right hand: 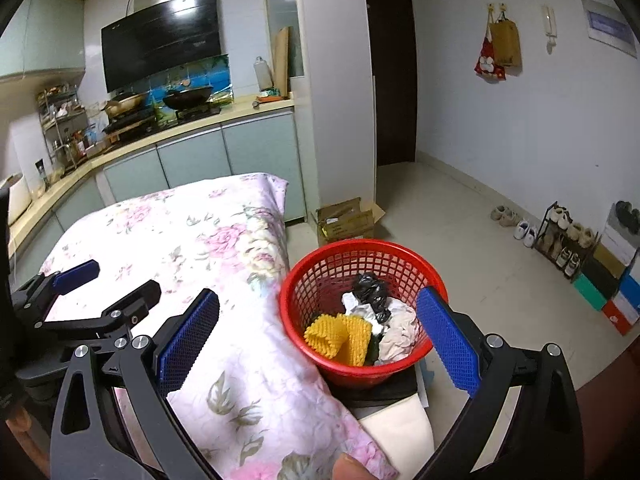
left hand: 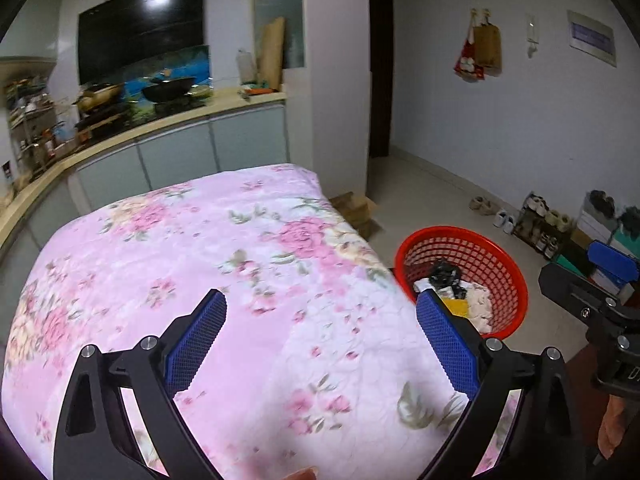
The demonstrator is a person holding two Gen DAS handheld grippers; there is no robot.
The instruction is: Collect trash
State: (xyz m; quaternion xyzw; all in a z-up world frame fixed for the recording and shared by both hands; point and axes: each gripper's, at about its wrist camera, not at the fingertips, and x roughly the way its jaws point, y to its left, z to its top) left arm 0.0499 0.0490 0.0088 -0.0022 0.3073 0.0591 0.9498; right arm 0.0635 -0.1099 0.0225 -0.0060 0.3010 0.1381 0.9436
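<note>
Right wrist: hand-held gripper (right hand: 318, 322) gapes wide, empty.

The left gripper (left hand: 320, 320) was held with its blue-padded jaws spread wide. The right gripper (right hand: 320, 320) was spread likewise, empty.

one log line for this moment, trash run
left tool: open, nothing held, over floral cover | right tool: open, nothing held | red basket: holds yellow sponge, black bag, crumpled paper
</note>
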